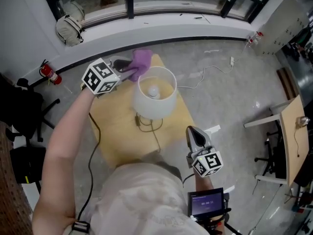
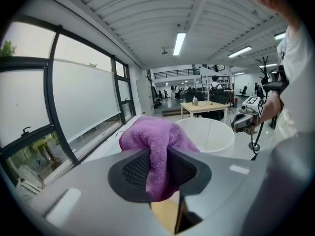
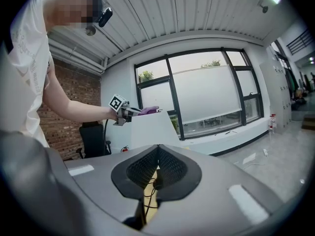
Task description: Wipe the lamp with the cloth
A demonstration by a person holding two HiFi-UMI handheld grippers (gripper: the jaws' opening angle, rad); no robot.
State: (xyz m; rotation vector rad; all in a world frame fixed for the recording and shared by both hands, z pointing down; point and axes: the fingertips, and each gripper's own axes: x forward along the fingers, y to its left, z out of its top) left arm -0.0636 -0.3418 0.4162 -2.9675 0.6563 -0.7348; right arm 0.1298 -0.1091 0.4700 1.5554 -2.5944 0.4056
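The lamp stands on a small wooden table (image 1: 117,136), and its white shade (image 1: 154,93) opens upward with the bulb showing inside. My left gripper (image 1: 128,71) hangs just beyond the shade's far left rim, shut on a purple cloth (image 1: 142,60). In the left gripper view the cloth (image 2: 155,141) bulges out between the jaws of the left gripper (image 2: 158,163), with the shade (image 2: 209,134) right behind it. My right gripper (image 1: 191,132) stands off the table's near right corner, shut and empty. The right gripper view shows its jaws (image 3: 157,151) aimed at the shade (image 3: 150,129).
The lamp's thin cord (image 1: 155,131) runs across the table toward me. A white cable (image 1: 205,75) lies on the floor beyond. A backpack (image 1: 68,29) and a fire extinguisher (image 1: 50,73) sit by the window wall, a black chair (image 1: 24,111) stands at the left, and a desk (image 1: 293,126) at the right.
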